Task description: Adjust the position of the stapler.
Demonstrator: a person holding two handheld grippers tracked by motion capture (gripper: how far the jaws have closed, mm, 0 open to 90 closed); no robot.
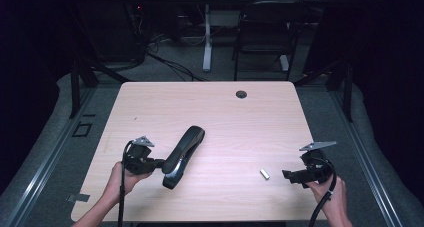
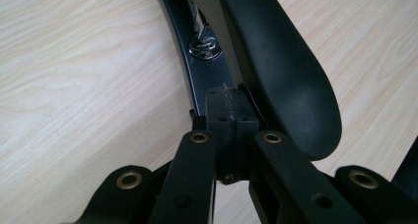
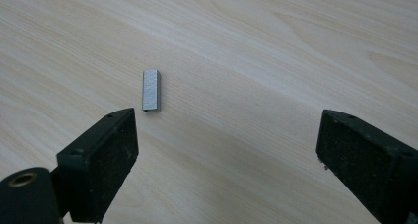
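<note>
A black stapler (image 1: pixel 183 154) lies at an angle on the light wooden table (image 1: pixel 215 112), left of centre. In the left gripper view its dark top cover (image 2: pixel 281 71) stands apart from the base, whose shiny metal plate (image 2: pixel 202 49) is exposed. My left gripper (image 1: pixel 161 163) (image 2: pixel 229 98) is shut, pads together, with its tips against the stapler's near end; nothing is visibly pinched between them. A small silver strip of staples (image 1: pixel 264 174) (image 3: pixel 151 90) lies flat on the table at the right. My right gripper (image 1: pixel 286 174) (image 3: pixel 226 125) is open just short of it, the strip lying ahead of the left jaw.
A round cable hole (image 1: pixel 241 94) sits near the table's far edge. Behind the table stand a dark chair (image 1: pixel 265 32) and a desk leg (image 1: pixel 207 37) on grey carpet. Both hands rest close to the table's near edge.
</note>
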